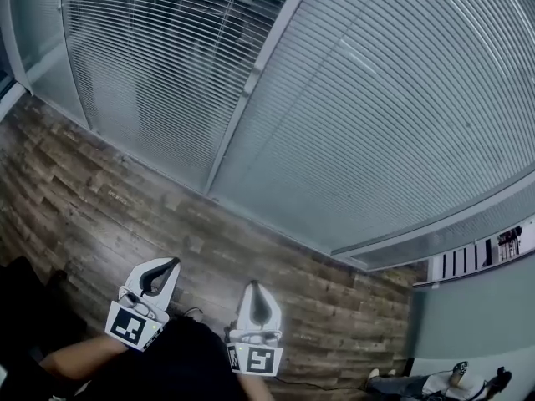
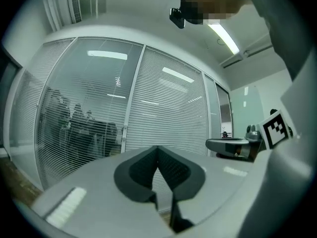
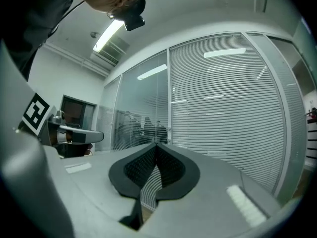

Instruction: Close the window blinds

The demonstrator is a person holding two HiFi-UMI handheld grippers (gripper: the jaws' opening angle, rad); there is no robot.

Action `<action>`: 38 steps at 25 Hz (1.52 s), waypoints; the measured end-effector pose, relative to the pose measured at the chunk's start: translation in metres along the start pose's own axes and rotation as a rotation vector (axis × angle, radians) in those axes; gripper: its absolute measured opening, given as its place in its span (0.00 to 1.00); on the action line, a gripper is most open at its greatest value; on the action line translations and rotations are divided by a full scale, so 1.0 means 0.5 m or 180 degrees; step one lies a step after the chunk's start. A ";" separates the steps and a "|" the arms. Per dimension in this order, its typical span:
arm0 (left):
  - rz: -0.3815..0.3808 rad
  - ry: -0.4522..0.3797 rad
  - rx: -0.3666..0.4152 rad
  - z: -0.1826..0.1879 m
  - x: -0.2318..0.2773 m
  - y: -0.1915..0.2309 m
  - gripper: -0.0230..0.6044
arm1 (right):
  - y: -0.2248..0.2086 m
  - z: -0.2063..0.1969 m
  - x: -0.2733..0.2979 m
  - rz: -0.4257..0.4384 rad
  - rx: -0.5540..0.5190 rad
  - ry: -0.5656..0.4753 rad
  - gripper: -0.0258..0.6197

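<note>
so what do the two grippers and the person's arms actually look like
The left gripper and right gripper are both pale grey, with curved jaws that taper to a point and black textured pads inside. Each carries a white cube printed with black square markers. The person wears dark clothing; sleeve details cannot be made out.

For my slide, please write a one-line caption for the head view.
Left gripper and right gripper, shut and empty, face the window: left blinds see-through, right blinds closed.
</note>
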State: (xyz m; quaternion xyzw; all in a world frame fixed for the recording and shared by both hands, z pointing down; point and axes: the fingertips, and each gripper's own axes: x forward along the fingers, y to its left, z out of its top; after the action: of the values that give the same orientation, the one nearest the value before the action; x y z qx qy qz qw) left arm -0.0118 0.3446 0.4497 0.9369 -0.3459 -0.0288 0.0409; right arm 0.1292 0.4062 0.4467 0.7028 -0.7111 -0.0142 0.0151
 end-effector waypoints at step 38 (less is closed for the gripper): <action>-0.0602 0.0215 -0.0082 0.035 0.445 0.449 0.04 | -0.026 0.044 0.729 -0.0146 0.0206 0.0099 0.04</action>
State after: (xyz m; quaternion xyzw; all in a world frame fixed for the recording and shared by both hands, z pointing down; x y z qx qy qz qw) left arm 0.0107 0.0289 0.4484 0.9652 -0.2539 -0.0054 0.0617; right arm 0.1371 0.0415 0.4247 0.7192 -0.6946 0.0194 0.0031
